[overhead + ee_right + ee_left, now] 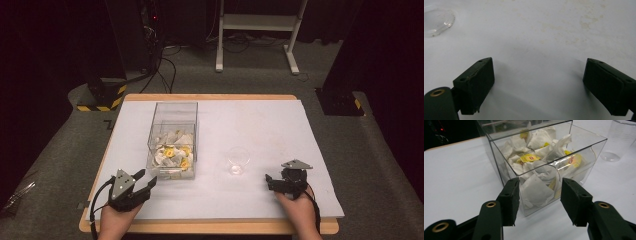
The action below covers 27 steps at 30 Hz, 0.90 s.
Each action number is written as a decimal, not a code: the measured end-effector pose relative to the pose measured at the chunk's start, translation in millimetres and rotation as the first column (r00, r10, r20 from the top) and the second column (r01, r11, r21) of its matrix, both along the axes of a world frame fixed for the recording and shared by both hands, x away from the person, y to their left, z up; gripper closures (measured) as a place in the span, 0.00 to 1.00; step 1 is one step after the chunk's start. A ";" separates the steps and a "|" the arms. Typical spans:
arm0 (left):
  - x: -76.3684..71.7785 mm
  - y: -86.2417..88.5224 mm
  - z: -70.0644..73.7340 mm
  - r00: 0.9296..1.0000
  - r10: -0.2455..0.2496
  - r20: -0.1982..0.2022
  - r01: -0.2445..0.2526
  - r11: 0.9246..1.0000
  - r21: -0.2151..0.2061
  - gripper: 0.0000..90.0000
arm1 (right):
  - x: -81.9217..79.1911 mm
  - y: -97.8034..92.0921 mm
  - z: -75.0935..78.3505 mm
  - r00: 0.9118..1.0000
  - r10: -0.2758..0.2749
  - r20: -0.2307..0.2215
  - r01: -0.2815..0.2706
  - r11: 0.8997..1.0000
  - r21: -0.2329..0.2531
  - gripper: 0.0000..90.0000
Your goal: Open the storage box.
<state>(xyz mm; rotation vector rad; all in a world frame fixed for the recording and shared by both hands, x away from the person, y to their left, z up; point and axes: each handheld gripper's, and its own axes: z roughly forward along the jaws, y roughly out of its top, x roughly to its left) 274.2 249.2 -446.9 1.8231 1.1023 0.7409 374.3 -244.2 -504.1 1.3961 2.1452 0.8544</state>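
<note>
The left tool [537, 195] is open and empty, aimed at the near corner of the clear box [499, 165] of tea bags [530, 158]. The right tool [537, 85] is spread wide over bare table [280, 125], with the plastic cup [238, 161] just beyond. Judging by this, the approach is only starting; next the left must reach over the rim for one bag. Lower bags blur behind glare.

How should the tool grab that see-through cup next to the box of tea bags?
Probably by its side wall, coming in level from the person's side. The clear cup stands upright and open at the top on the white table, apart from the clear box, so nothing blocks it. The right tool, open, is nearest.
</note>
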 end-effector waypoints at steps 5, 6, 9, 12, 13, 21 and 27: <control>0.7 1.7 3.1 1.000 0.019 0.007 -0.019 1.000 0.007 0.54 | 0.0 0.0 0.0 1.000 0.000 0.000 0.000 1.000 0.000 0.11; 0.8 1.7 3.7 1.000 0.022 0.010 -0.022 1.000 0.005 0.54 | 0.0 0.0 0.0 1.000 0.000 0.000 0.000 1.000 0.000 0.11; 1.7 1.9 5.9 0.999 0.032 0.015 -0.032 0.999 -0.007 0.54 | 0.0 0.0 0.0 1.000 0.000 0.000 0.000 1.000 0.000 0.11; 2.8 1.7 8.3 0.999 0.047 0.024 -0.047 0.999 -0.012 0.54 | -0.1 0.0 0.0 1.000 0.000 0.000 0.000 1.000 0.000 0.11; 3.6 2.2 9.4 0.999 0.046 0.028 -0.045 0.999 -0.016 0.54 | 0.0 0.0 0.0 1.000 0.000 0.000 0.000 1.000 0.000 0.11; 13.8 1.3 16.5 0.998 0.060 0.033 -0.059 0.998 -0.034 0.53 | 0.0 -0.1 0.0 1.000 0.000 0.000 0.000 1.000 0.001 0.11; 22.8 0.0 20.1 0.997 0.065 0.035 -0.064 0.998 -0.028 0.54 | 0.0 -0.1 0.0 1.000 0.000 0.000 0.000 1.000 0.001 0.11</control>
